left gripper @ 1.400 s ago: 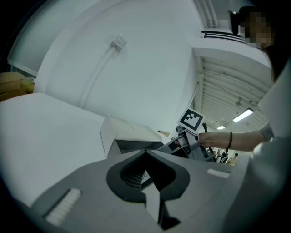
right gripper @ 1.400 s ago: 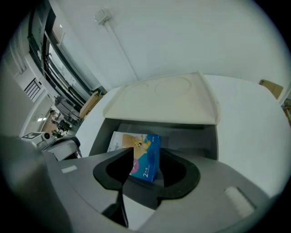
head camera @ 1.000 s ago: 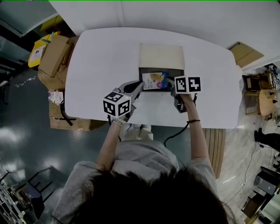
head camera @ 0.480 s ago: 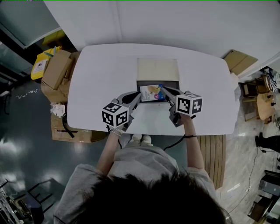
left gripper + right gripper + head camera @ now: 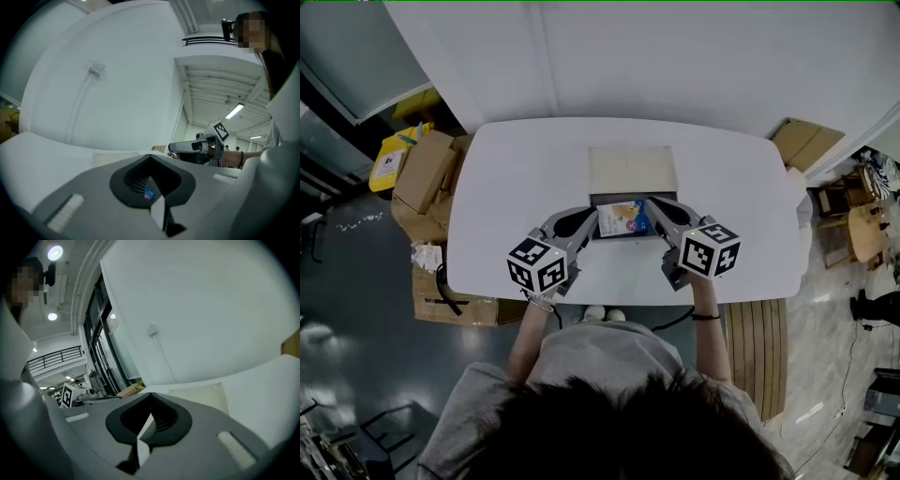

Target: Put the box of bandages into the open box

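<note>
The white counter (image 5: pixel 502 187) has the open box (image 5: pixel 628 236) in its middle, with the pale lid (image 5: pixel 630 169) folded back flat toward the far edge. The box of bandages (image 5: pixel 625 217) lies inside the dark tray of that box, colourful face up.

The person stands at the near edge with a tool in each hand. The left claw (image 5: pixel 592 217) shows over the tray's left edge and the right claw (image 5: pixel 652 204) over its right edge, with the bandages between the two tips. Both point almost level toward the far wall.

The left claw (image 5: pixel 150 158) is closed, tips meeting, with nothing held. The right claw (image 5: pixel 150 394) is likewise pinched together and empty.

Cardboard cartons (image 5: pixel 422 173) are stacked on the floor off the counter's left end.
</note>
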